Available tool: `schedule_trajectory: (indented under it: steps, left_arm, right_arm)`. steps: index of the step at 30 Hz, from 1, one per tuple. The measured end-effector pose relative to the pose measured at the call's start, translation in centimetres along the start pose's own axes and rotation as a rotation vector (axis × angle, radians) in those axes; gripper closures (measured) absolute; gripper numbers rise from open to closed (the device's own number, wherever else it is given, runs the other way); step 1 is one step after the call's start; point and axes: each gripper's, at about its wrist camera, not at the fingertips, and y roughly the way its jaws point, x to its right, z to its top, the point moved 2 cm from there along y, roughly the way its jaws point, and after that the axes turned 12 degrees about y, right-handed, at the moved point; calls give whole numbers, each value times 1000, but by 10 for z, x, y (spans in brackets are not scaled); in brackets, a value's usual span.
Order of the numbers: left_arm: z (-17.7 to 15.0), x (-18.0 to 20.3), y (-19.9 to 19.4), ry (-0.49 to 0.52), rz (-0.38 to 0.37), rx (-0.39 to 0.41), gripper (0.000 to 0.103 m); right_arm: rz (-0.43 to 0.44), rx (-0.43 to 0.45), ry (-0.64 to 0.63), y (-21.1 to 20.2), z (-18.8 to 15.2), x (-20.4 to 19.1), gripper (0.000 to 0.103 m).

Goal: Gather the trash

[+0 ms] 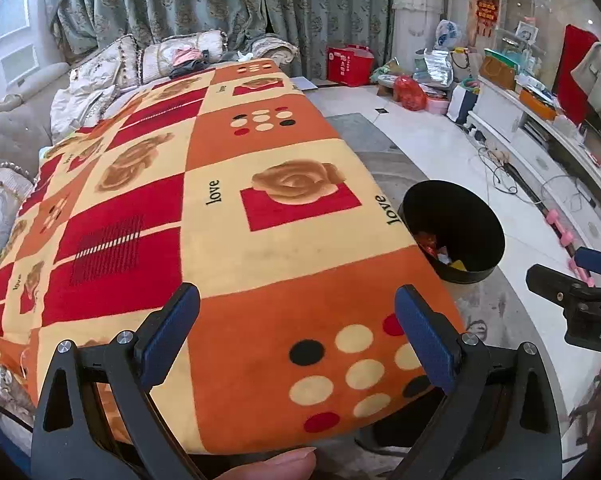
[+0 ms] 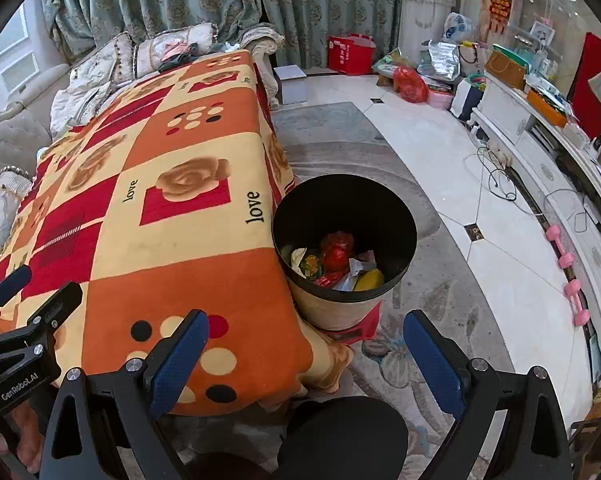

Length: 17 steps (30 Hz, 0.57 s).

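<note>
A black-lined waste bin stands on the floor against the right side of the table; it also shows in the left wrist view. Inside lie crumpled wrappers, red, yellow and white. My left gripper is open and empty over the near end of the blanket-covered table. My right gripper is open and empty, hovering near the table's front right corner, short of the bin. The right gripper also shows at the right edge of the left wrist view. The left gripper shows at the left edge of the right wrist view.
The orange, red and cream blanket covers the table top. A sofa with cushions runs behind and left. A white TV cabinet with cables and pink dumbbells lines the right. Red bags sit at the back.
</note>
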Motion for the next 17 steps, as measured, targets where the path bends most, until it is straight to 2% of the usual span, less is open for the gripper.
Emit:
schedule_trajectory:
  steps: [11, 17]
  left_arm:
    - [1, 2, 0, -12, -37, 9, 5]
    - [-1, 0, -2, -25, -24, 24, 5]
  right_arm:
    - [3, 1, -3, -2, -1, -1, 6]
    - [4, 0, -10, -1, -3, -2, 6]
